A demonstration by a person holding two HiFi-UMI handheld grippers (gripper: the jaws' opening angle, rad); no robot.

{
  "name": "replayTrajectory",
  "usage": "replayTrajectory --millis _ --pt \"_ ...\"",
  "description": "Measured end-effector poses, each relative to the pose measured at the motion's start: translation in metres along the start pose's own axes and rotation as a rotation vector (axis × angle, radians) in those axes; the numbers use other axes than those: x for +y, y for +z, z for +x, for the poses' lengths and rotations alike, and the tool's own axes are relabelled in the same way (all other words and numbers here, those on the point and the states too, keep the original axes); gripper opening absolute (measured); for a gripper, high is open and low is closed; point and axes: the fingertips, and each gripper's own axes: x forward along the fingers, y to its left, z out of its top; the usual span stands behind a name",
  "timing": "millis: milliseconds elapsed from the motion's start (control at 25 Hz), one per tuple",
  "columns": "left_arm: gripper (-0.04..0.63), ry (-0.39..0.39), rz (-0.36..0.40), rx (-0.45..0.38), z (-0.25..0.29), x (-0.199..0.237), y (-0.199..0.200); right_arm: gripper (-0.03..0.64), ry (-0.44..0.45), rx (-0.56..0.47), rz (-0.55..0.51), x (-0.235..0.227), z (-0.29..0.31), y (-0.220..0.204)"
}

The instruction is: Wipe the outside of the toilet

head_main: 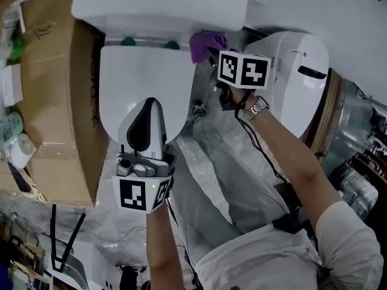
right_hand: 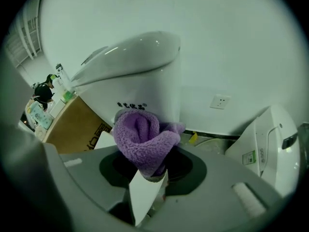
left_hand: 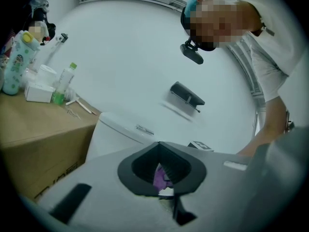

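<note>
Wiping the side below the cistern seems to be the step in hand; the right tool (head_main: 213, 56) has its jaws closed tight on a folded purple fleecy cloth (head_main: 204, 43), which bulges out past the tips; the cloth is at the right rear corner of the white ceramic toilet (head_main: 142, 80), just beside the place where the closed lid meets the boxy white cistern (head_main: 158, 8); whether it already touches the porcelain I cannot tell. To do this well, I would let the soft bulge of the cloth lead, so that the hard jaw tips never scrape the glaze; light pressure and long overlapping strokes down the curved flank should serve; the grip must be firm, because only the lower fold is pinched. The left tool (head_main: 150, 107) hovers above the front of the lid, jaws almost together and holding nothing; it is best held clear. The brown cardboard box (head_main: 57, 101) stands close against the left side, so reaching there will probably be awkward.
</note>
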Motion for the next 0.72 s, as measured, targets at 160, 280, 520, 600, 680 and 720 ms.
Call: replayTrajectory --millis 160,280,520,600,680,720 --pt "0.005 -0.005 -0.004 0.011 -0.009 0.019 0.004 0.141 -0.022 0.006 -0.029 0.013 0.011 0.001" --pt "0.005 -0.004 -0.001 0.014 -0.019 0.04 0.011 0.141 -0.03 0.009 -0.035 0.031 0.021 0.004" --pt "0.005 0.043 0.001 -0.011 -0.04 0.09 0.033 0.141 -0.015 0.01 -0.044 0.079 0.041 0.011" --pt "0.005 0.056 -0.001 -0.027 -0.045 0.103 0.041 0.141 -0.007 0.01 -0.049 0.097 0.047 0.014" --pt "0.005 0.058 -0.003 -0.035 -0.049 0.113 0.046 0.141 0.002 0.01 -0.058 0.116 0.055 0.018" --pt "0.005 0.057 -0.004 -0.037 -0.051 0.118 0.048 0.141 0.008 0.011 -0.064 0.126 0.059 0.019"
